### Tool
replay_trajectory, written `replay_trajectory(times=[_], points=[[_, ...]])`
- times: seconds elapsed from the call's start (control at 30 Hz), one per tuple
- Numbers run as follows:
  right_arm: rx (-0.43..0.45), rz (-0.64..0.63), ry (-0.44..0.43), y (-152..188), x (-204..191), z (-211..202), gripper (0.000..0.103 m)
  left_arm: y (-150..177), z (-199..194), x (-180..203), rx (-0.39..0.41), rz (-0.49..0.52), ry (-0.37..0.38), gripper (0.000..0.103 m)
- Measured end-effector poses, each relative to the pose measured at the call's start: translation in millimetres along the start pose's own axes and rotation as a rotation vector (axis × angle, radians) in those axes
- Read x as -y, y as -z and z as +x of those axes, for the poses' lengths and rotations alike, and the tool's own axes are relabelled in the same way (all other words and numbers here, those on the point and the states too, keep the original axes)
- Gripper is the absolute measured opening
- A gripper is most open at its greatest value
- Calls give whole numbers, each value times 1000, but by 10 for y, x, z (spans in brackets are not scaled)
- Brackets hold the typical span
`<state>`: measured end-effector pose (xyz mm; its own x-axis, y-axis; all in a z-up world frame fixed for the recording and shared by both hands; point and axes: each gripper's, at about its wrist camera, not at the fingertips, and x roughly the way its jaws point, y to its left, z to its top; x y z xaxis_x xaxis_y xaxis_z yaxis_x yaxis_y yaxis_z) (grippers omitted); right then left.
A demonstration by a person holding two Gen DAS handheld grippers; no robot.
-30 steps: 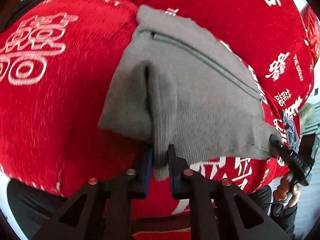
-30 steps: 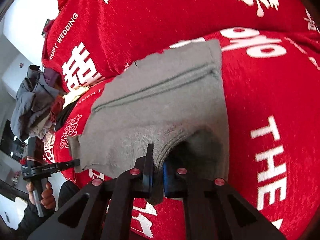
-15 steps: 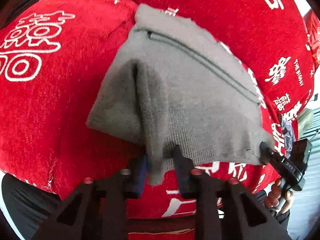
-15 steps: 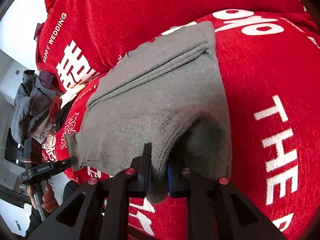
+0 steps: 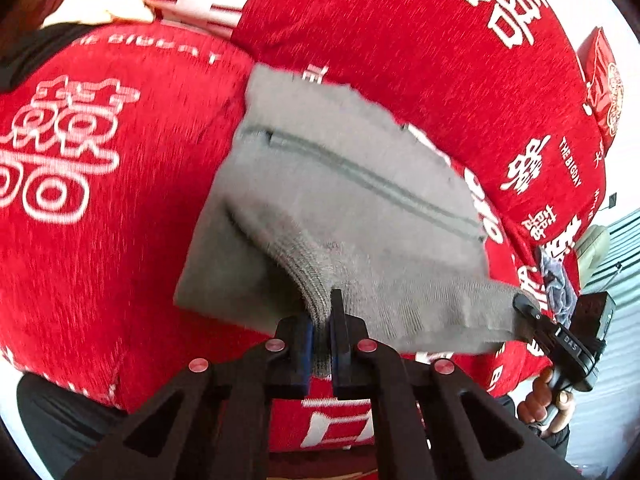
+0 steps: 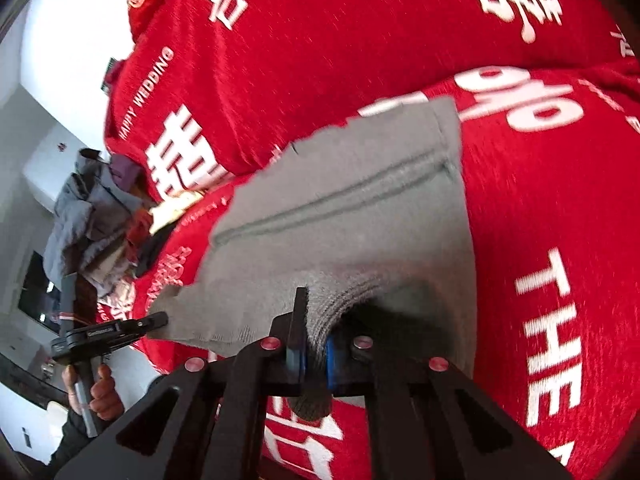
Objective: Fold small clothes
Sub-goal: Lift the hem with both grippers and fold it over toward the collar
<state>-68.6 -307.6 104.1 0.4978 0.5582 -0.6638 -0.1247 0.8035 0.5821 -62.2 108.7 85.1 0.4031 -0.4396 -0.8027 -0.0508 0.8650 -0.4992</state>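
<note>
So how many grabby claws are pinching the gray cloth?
2. The left gripper pinches one near corner of the gray cloth; the right gripper pinches the other near corner.

Red cover [image 6: 360, 60]: white print "HAPPY WEDDING" at 10 o'clock in the right wrist view; large "THE" at 3 o'clock, running downward. Same red cover [image 5: 400, 40] in the left wrist view: "THE BIG DAY" at 3 o'clock, beside white double-happiness characters. Other white characters are partly cut off. Lettering on the gripper bodies is too small to read.
</note>
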Motion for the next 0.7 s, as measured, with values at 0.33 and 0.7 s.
replay_trajectory(times=[0.33,0.7], points=[[68,-23,-7,-599,-196,-83,7,-669,-183,251,116,18,31,7],[118,-49,43,-1616,-256,219,7,-1597,-31,566,175,56,24,7]])
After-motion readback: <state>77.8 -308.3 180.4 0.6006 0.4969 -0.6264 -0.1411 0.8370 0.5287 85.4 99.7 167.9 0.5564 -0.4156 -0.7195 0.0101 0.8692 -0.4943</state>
